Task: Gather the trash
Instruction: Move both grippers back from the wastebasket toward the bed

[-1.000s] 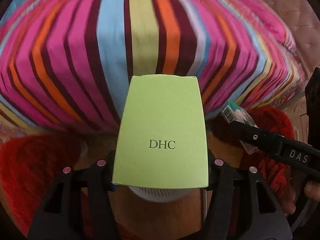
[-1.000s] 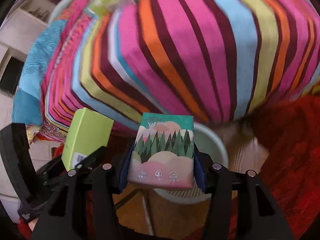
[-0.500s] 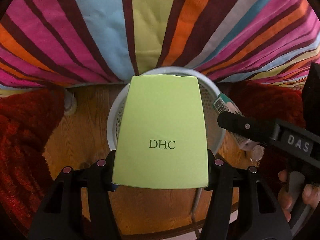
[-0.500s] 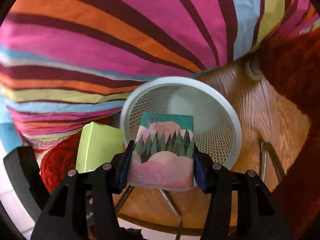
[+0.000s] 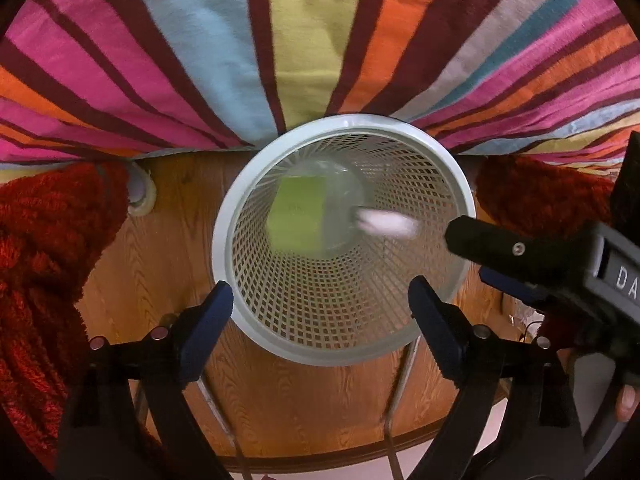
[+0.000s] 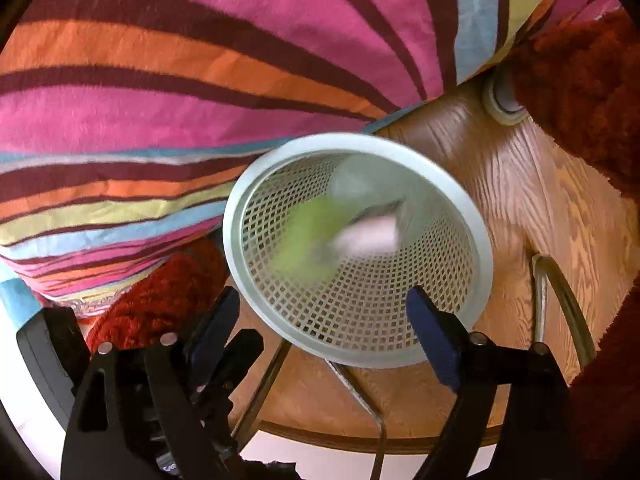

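Green box and pink packet motion-blurred

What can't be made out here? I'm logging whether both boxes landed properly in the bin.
- Green box: motion-blurred in both views; its print and whether it has landed are unreadable.
- Pink-and-white pack: a smear in both views; its design is lost.
- Basket floor: hidden behind the blurred items.
- Right tongs in the left wrist view: cut off by the right edge.
- Left tongs: open, holding nothing.
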